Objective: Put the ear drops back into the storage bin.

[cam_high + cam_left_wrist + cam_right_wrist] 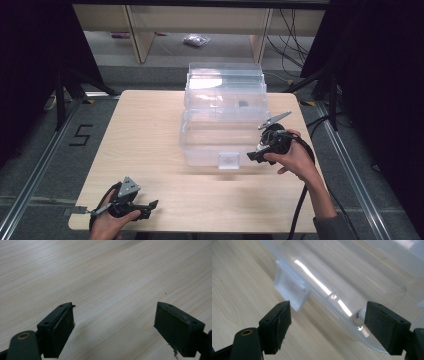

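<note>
Right gripper [256, 154] with jaws spread wide at the front right corner of one clear plastic box [223, 117], one front latch [229, 160], left gripper [150, 207] also spread, gripping nothing, low over one wooden table [150, 130], well apart from the box.

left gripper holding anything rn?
No, in the left gripper view the left gripper has its jaws spread wide with just bare wooden table between them.
</note>
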A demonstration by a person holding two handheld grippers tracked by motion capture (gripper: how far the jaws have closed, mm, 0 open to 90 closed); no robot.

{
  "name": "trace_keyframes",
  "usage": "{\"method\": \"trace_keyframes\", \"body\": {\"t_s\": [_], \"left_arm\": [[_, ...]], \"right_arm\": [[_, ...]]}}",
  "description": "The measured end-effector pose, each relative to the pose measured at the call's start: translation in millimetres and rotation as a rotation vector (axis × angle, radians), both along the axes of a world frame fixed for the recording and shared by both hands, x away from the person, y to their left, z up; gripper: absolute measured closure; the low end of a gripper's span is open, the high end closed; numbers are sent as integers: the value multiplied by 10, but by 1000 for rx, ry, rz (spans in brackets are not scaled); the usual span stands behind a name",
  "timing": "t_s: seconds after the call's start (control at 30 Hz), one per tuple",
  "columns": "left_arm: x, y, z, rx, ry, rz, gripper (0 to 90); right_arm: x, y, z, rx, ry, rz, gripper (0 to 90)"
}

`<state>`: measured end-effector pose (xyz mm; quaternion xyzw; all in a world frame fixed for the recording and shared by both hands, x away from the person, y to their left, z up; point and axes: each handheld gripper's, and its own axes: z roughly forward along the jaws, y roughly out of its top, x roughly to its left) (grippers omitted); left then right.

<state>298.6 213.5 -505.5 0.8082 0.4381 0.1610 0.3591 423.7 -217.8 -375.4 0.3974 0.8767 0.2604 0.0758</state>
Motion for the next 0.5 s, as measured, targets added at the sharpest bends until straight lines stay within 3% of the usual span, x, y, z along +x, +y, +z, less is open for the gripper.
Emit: {"method": "trace_keyframes", "body": {"t_s": [0.03, 0.17, 0.23, 0.4, 0.47, 0.5], "left_arm": [[1, 0, 0, 1, 0, 1, 155], [-1, 9, 7, 13, 3, -6, 155], [-5, -1, 5, 1, -2, 4, 155], [1, 9, 9, 15, -2, -3, 155], [-1, 12, 9, 11, 5, -7, 155], [-2, 8, 5, 13, 1, -3, 155]], "right_arm": [[15, -17, -20, 1, -33, 35, 226], [-3, -17, -77, 28, -53, 49, 226], [-34, 7, -97, 29, -43, 21, 226], [-64, -5, -124, 41, -52, 56, 226], [-74, -7, -160, 51, -100, 78, 226], [-116, 7, -135, 59, -48, 32, 226]]}}
